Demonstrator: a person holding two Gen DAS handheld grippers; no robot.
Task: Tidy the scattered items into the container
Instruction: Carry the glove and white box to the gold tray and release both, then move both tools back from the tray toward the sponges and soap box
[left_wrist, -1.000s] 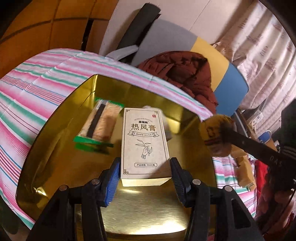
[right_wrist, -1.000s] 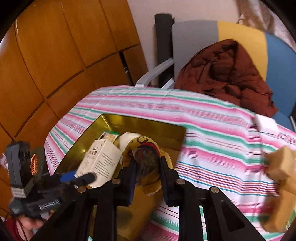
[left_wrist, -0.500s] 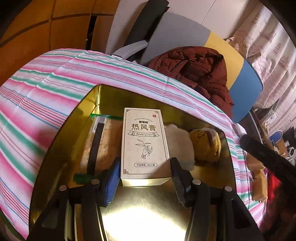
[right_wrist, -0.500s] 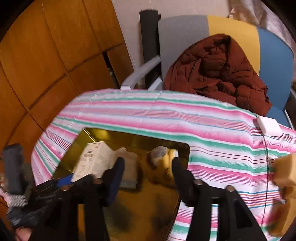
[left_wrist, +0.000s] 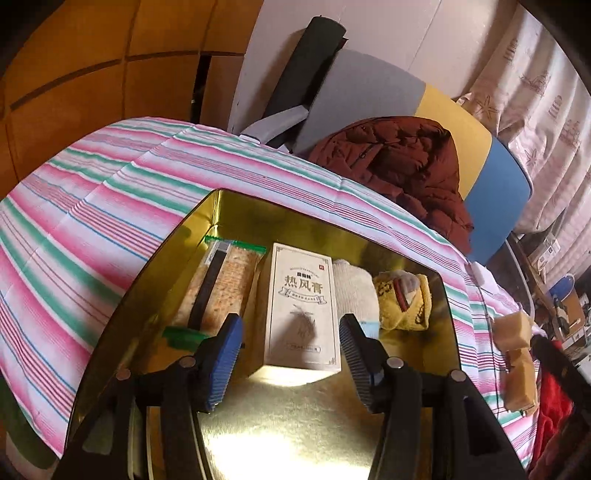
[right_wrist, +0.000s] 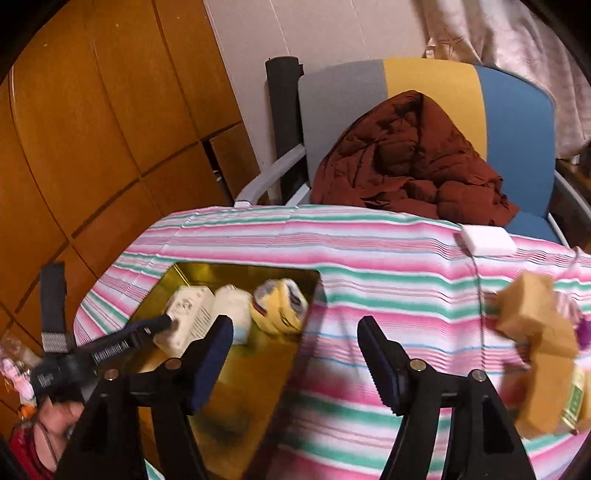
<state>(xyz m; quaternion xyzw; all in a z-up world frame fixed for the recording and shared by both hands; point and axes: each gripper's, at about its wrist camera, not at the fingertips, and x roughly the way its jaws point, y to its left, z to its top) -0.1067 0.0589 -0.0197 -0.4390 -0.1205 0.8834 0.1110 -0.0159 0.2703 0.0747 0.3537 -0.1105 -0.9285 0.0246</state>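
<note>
The left gripper (left_wrist: 291, 343) is opening, its jaws flanking the box (left_wrist: 302, 308) in the tin (left_wrist: 155, 258) without pressing it. The right gripper (right_wrist: 295, 358) is opening wide, empty, above the tin's edge.

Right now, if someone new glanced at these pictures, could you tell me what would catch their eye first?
Probably the shiny gold tin sunk in the pink and green striped cloth, with a white carton lying between the open left gripper's pads, which do not touch it. Beside the carton lie a cracker packet and a yellow rolled cloth. Behind the table, a dark red jacket is heaped on a grey, yellow and blue chair.
</note>
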